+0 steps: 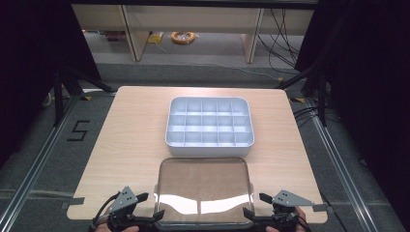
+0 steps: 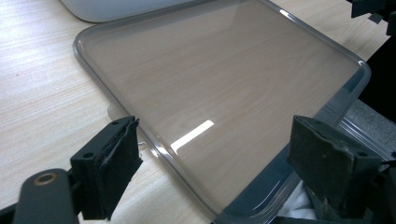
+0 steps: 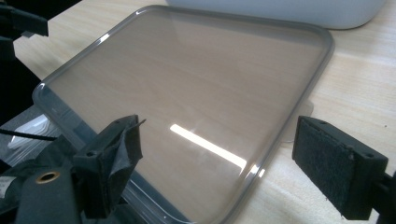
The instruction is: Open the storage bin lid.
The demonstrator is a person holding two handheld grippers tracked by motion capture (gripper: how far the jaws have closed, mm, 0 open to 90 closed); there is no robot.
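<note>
A clear plastic lid (image 1: 203,186) lies flat at the table's front, its near edge slightly past the table edge. Just behind it stands a white tray (image 1: 209,142) divided into several compartments, all bare. My left gripper (image 1: 151,207) is at the lid's near left corner, open. In the left gripper view the lid (image 2: 224,70) reaches between the two pads of the left gripper (image 2: 219,140), and neither presses on it. My right gripper (image 1: 254,205) stands open at the near right corner. In the right gripper view the lid (image 3: 187,70) lies between the jaws of the right gripper (image 3: 224,140), untouched.
The wooden table (image 1: 130,145) has bare surface left and right of the tray and lid. Dark curtains and metal floor rails flank the table. Beyond its far edge are desk legs, cables and an orange coil on the floor.
</note>
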